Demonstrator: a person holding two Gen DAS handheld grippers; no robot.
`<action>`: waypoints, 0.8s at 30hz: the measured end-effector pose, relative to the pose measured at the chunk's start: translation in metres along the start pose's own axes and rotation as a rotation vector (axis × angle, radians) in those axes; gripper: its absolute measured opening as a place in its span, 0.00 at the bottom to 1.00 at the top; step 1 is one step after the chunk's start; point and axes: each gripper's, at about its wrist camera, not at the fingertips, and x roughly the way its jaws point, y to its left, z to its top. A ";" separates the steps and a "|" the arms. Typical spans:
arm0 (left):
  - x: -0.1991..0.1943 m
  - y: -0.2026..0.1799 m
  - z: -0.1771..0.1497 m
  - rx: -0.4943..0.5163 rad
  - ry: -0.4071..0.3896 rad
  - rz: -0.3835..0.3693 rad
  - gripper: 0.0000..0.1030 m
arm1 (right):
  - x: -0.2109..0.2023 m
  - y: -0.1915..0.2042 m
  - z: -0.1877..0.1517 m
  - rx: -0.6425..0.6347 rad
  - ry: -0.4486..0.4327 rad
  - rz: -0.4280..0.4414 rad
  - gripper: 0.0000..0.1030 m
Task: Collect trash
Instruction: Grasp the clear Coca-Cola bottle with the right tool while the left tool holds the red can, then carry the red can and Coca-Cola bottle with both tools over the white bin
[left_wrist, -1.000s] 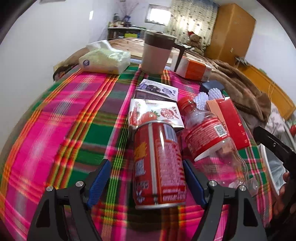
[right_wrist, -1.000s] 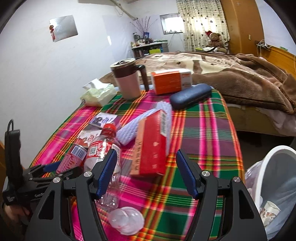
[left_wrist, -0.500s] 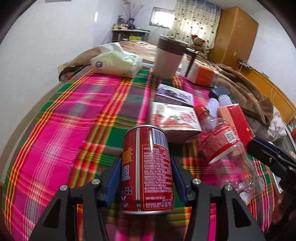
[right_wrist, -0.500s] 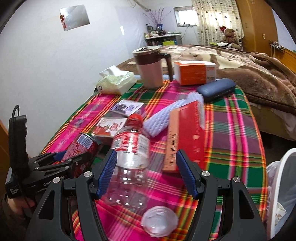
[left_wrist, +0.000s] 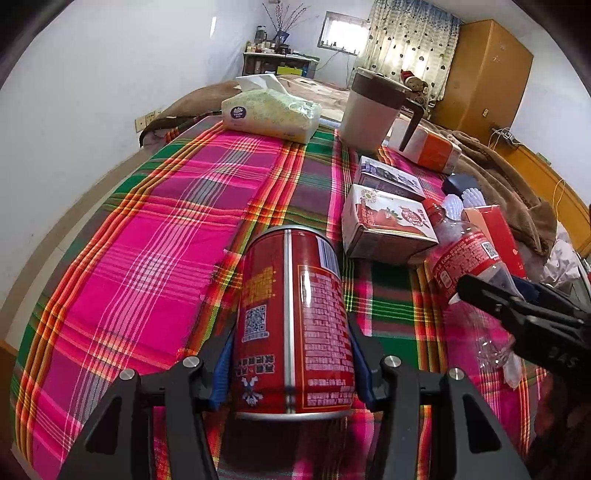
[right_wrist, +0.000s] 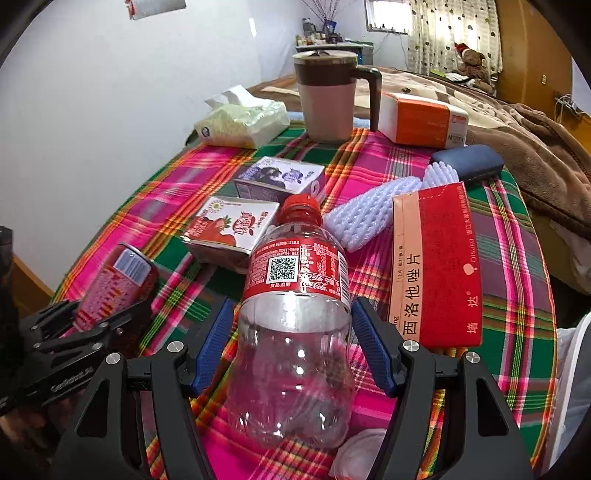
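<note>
My left gripper (left_wrist: 291, 365) is shut on a red drink can (left_wrist: 291, 317), its blue pads pressed on both sides; the can also shows in the right wrist view (right_wrist: 118, 280). My right gripper (right_wrist: 291, 347) is open, its jaws on either side of a clear Coca-Cola bottle (right_wrist: 295, 314) with a red cap, lying on the plaid cloth (left_wrist: 155, 251). Small gaps show between pads and bottle. The bottle also shows in the left wrist view (left_wrist: 469, 258).
A strawberry carton (right_wrist: 232, 229), a blueberry carton (right_wrist: 280, 177), a red medicine box (right_wrist: 439, 266), white foam netting (right_wrist: 369, 218), a mug (right_wrist: 328, 99), a tissue pack (right_wrist: 240, 122), an orange box (right_wrist: 421, 118) and a blue case (right_wrist: 469, 162) lie around. A clear lid (right_wrist: 365, 454) lies by the bottle's base.
My left gripper has closed on the red can and lifted its far end. My right gripper has moved left and forward from the red box to straddle the bottle.
</note>
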 end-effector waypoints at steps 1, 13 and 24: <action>0.000 0.000 0.001 -0.001 0.002 -0.002 0.52 | 0.001 0.001 0.000 0.000 0.003 -0.003 0.66; -0.001 -0.005 0.005 0.018 0.007 -0.007 0.52 | 0.010 0.000 -0.002 0.070 0.029 -0.017 0.62; -0.011 -0.016 0.001 0.011 -0.007 -0.013 0.51 | -0.010 -0.002 -0.007 0.092 -0.054 -0.007 0.62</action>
